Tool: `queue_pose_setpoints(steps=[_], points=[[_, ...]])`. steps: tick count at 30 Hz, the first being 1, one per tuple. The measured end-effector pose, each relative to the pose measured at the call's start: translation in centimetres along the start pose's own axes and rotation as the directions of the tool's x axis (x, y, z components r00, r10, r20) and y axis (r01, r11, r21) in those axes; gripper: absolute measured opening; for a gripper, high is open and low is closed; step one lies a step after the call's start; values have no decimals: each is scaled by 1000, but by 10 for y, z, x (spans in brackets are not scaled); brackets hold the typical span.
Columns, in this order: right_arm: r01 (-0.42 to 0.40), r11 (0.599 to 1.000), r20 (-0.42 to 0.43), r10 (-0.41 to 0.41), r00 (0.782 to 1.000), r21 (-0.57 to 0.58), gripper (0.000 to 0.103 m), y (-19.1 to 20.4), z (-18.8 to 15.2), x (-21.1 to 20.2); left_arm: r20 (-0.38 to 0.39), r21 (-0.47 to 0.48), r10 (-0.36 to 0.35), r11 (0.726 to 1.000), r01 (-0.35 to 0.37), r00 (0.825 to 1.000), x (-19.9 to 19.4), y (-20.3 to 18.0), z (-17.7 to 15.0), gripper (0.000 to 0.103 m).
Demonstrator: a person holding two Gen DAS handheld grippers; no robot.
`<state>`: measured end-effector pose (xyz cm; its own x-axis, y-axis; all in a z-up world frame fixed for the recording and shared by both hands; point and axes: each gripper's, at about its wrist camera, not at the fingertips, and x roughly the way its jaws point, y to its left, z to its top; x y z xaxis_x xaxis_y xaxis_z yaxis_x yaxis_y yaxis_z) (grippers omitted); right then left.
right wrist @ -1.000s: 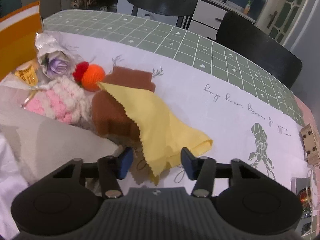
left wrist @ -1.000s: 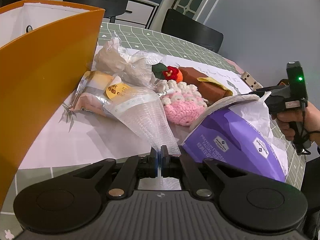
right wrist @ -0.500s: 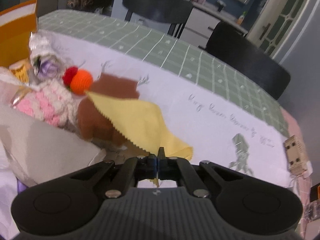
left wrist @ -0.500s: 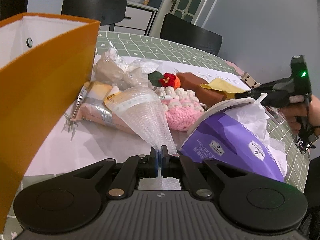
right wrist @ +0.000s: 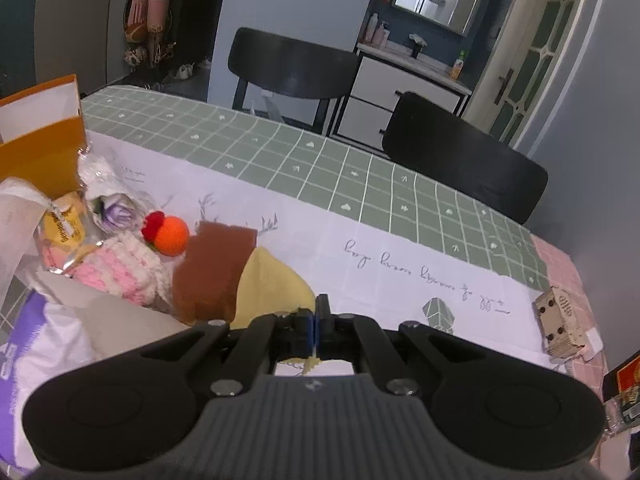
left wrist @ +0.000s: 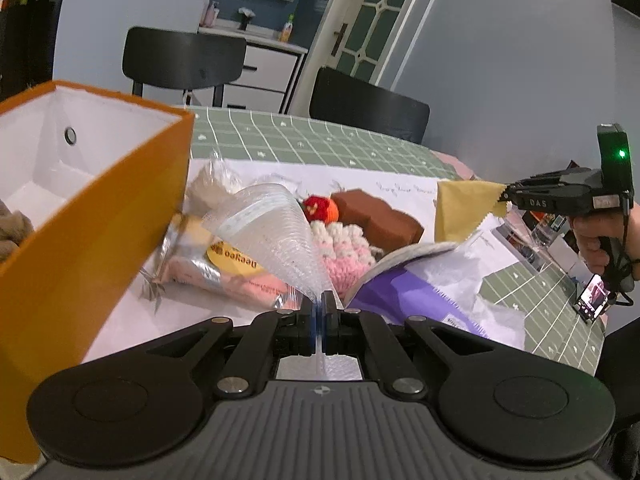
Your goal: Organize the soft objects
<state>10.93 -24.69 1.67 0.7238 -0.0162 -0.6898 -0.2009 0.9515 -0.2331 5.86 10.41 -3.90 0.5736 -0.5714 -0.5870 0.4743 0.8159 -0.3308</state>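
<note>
Yellow cloth [right wrist: 272, 284] pinched between right fingers [right wrist: 323, 312]

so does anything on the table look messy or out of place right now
Mostly the purple bag: it lies on its side with white paper spilling from its torn-looking mouth. The soft things beside it sit in a jumbled heap, the brown cloth partly under the yellow cloth. Nothing looks damaged otherwise.

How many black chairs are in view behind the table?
2. One chair stands at the table's far edge near the white cabinet; the other chair stands further right, near the glass-paned door. Others may be out of frame.
</note>
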Motion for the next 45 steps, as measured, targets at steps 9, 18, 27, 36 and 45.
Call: queue_pose_setpoints(steps=[9, 18, 27, 36, 45], points=[[-4, 1000, 58, 5, 998, -14, 0, 13, 10, -46, 54, 30, 3, 1000, -5, 999, -32, -8, 10, 2], [-26, 998, 129, 32, 991, -51, 0, 41, 29, -89, 110, 28, 31, 999, -34, 993, -65, -3, 18, 2], [-76, 993, 168, 91, 981, -94, 0, 79, 48, -111, 150, 23, 65, 997, -69, 986, -100, 11, 16, 2], [-150, 977, 216, 180, 960, -148, 0, 133, 74, -128, 174, -4, 113, 994, -114, 978, -128, 35, 19, 2], [-238, 948, 245, 286, 926, -210, 0, 203, 105, -131, 209, -20, 184, 983, -184, 960, -163, 63, 36, 2]])
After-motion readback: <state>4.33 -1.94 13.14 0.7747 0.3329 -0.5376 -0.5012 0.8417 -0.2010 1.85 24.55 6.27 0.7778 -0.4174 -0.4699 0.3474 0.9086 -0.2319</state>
